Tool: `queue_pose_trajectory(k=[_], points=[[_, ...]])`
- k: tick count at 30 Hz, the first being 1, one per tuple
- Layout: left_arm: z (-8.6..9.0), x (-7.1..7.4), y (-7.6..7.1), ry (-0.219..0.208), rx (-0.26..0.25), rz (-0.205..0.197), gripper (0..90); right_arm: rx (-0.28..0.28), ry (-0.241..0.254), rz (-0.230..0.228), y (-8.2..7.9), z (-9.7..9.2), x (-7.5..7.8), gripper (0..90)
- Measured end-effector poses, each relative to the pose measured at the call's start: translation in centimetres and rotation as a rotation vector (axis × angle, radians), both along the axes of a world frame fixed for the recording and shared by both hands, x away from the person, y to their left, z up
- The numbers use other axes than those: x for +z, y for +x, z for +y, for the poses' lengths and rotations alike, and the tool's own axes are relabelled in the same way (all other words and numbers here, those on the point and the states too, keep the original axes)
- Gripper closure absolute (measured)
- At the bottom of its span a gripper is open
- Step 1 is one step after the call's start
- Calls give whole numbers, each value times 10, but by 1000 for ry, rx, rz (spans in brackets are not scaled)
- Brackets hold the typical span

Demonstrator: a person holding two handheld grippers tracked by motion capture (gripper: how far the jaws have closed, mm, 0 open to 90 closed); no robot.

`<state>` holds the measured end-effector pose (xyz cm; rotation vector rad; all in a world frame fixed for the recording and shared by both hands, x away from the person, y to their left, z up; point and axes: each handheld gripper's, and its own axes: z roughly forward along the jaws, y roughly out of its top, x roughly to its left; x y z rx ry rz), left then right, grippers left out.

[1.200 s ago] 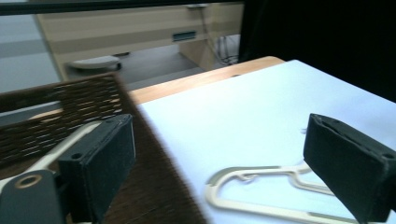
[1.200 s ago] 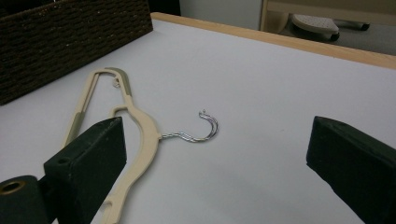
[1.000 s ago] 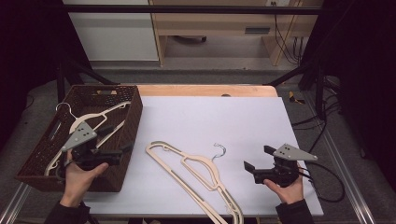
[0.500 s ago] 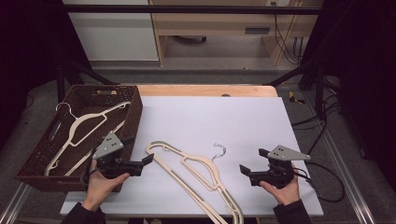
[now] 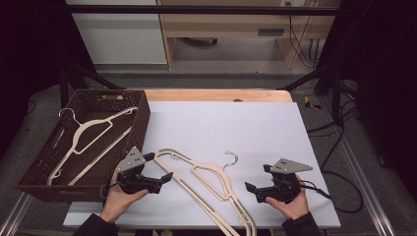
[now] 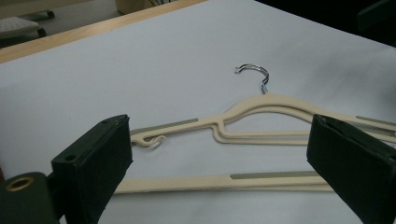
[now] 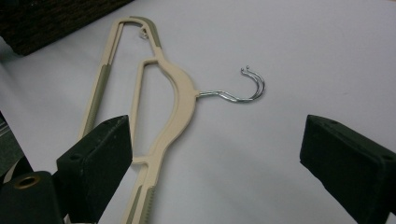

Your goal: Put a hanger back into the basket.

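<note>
The white surface [image 5: 221,128] sits in a dark room. The tan hanger [image 5: 209,179] lies flat near your edge, between your hands, its metal hook [image 5: 231,158] pointing away from you. Your left hand-held gripper [image 5: 164,178] is wide open just beside its end, lined up to grab it. Your right hand-held gripper [image 5: 251,191] waits wide open, holding nothing. The brown basket [image 5: 142,123] to the left already holds another hanger [image 5: 83,137].

Bright tabletop, dark surroundings, soft focus
</note>
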<state>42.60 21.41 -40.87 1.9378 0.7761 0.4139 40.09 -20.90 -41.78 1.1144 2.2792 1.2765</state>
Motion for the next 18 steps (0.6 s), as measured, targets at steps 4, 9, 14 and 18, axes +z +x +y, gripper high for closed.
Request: queue_pose_trajectory(k=[4, 9, 14, 18], points=[[0, -3, 0, 2, 6, 3, 64, 11, 6, 32, -2, 6, -5, 122], [0, -7, 0, 6, 9, 12, 64, 33, -25, 77, -4, 13, -13, 183], [-1, -9, 0, 14, 5, 16, 64, 84, -49, 135, -6, 22, -23, 284], [0, -9, 0, 7, 7, 20, 65, 105, -52, 174, -7, 29, -33, 339]])
